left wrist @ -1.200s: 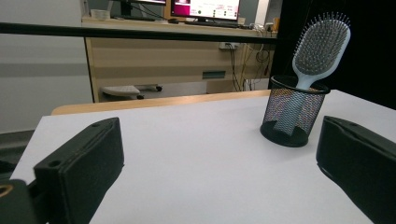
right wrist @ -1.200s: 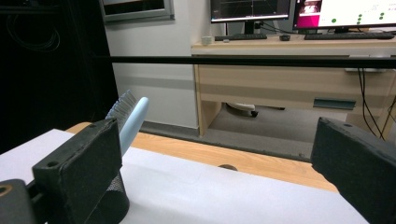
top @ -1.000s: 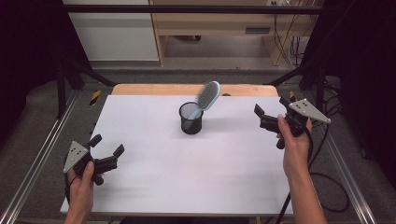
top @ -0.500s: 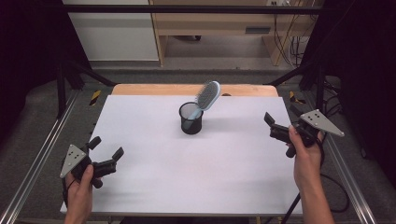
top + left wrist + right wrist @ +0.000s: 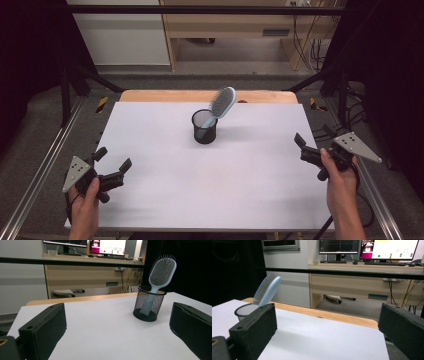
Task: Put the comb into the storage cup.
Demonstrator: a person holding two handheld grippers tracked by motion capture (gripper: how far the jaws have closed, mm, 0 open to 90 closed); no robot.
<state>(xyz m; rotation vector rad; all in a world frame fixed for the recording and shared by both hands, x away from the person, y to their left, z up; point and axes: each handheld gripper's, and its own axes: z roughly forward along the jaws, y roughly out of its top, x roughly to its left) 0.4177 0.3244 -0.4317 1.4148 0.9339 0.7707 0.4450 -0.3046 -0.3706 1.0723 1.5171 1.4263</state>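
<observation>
Two grippers rest with jaws spread and empty: the left gripper [image 5: 111, 165] low, the right gripper [image 5: 306, 148] pulled back toward the table's edge. Well beyond both, the hairbrush [image 5: 221, 102] leans handle-down in the mesh cup [image 5: 204, 127], apparently placed.

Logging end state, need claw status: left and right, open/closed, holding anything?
Left claw: open, holding nothing.
Right claw: open, holding nothing; the hairbrush stands in the mesh cup.
</observation>
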